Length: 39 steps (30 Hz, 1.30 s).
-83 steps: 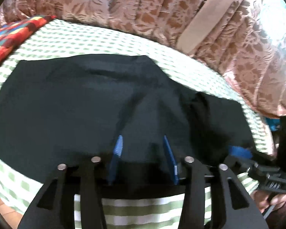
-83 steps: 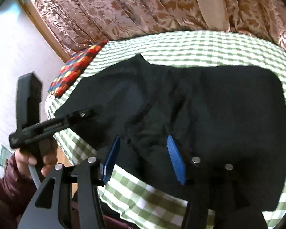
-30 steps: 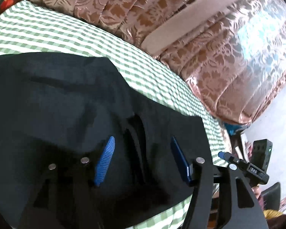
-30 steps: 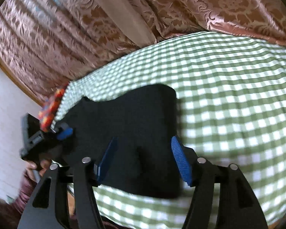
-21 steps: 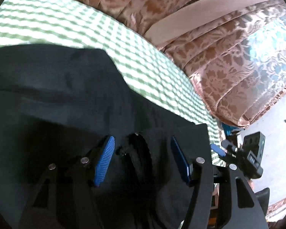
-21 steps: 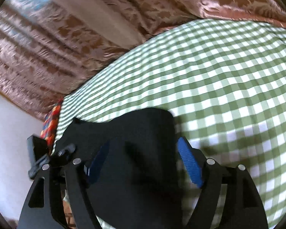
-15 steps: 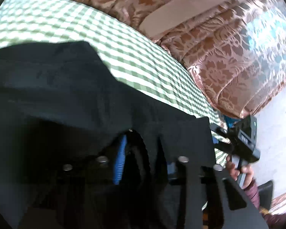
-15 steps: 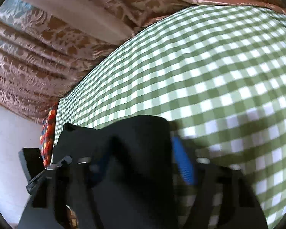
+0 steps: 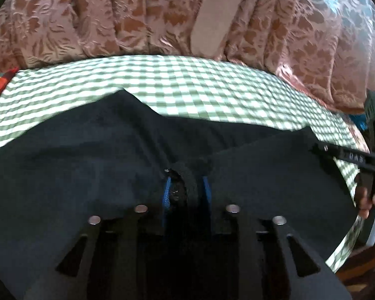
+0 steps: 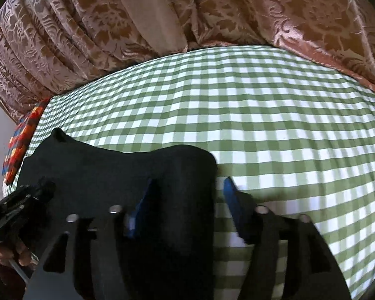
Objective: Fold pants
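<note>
The left gripper (image 9: 185,187) has its blue-padded fingers (image 9: 166,195) set narrowly on either side of a bunched ridge of the black fabric pants (image 9: 87,165), with the jaws easing apart; whether the pads actually press the cloth I cannot tell. The right gripper (image 10: 185,200) has its blue-padded fingers (image 10: 230,200) spread wide and opening, straddling the right-hand edge of the pants (image 10: 127,172): one pad lies over the black cloth, the other over the bare green-and-white checked cloth (image 10: 275,125), and neither visibly clamps the fabric. The pants lie spread in soft folds across the near part of that checked cloth (image 9: 187,85), which covers the table. At the table's left end sits a bright multicoloured patterned cloth (image 10: 20,135). Behind the table hangs a pinkish-brown floral brocade curtain (image 9: 112,17).
</note>
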### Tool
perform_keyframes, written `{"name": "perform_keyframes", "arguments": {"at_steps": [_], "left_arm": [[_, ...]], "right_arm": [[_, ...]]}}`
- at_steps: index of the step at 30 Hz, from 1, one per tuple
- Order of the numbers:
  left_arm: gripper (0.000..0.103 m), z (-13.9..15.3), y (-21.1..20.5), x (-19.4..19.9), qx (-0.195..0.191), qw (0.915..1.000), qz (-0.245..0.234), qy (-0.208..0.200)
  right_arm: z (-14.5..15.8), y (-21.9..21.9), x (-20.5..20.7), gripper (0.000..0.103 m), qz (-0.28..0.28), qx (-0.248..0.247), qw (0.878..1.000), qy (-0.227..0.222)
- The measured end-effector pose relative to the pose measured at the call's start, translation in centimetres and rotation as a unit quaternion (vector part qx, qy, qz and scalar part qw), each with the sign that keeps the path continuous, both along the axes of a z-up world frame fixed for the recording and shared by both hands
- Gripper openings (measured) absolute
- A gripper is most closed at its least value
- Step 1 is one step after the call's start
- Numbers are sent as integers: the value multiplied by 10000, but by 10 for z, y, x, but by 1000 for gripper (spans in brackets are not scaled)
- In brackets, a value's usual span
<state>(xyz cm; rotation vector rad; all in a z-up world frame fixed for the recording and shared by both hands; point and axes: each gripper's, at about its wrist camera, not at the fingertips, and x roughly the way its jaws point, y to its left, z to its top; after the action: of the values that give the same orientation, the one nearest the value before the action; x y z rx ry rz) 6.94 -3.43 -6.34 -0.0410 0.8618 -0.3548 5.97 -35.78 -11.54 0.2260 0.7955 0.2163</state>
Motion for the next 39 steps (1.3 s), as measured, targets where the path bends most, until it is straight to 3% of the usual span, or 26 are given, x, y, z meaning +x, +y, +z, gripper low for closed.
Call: {"name": "perform_keyframes", "arguments": {"at_steps": [4,8,10,15,17,19,24,26,30,32,39], "left_arm": [[32,20,17,-23,-119,9989,198,-420],[32,35,18,-48,-366,9968,-9,-711],[33,36,12,-60,-398,9960,-290,-741],[32,17,-8,-76,-18,9958,-728,-557],[32,-3,-13,-81,307,9960,-726,-428],[32,-13,-13,-90,427,9951,-709,-539],[32,-10,-9,-84,181,9975,-519,-446],[32,-5,-4,-86,26,9978,-481,-462],[32,3,12,-88,-345,9984,-233,-389],[32,7,20,-89,-397,9982,-78,-438],[32,6,32,-93,-350,9986,123,-382]], "right_arm": [[20,-7,-24,60,-55,55,9993,-377],[32,1,-50,30,380,100,9979,-514],[31,8,-62,23,602,61,9969,-502],[10,27,-87,23,1019,-179,9945,-186],[-8,29,-94,24,1028,-274,9943,27],[-21,36,-101,24,986,-578,9933,-146],[-6,57,-102,28,792,-1030,9912,-270],[0,65,-104,37,793,-1117,9899,-375],[13,80,-104,42,823,-1232,9867,-664],[19,92,-103,47,902,-1304,9843,-776],[27,135,-97,50,1230,-1551,9751,-996]]}}
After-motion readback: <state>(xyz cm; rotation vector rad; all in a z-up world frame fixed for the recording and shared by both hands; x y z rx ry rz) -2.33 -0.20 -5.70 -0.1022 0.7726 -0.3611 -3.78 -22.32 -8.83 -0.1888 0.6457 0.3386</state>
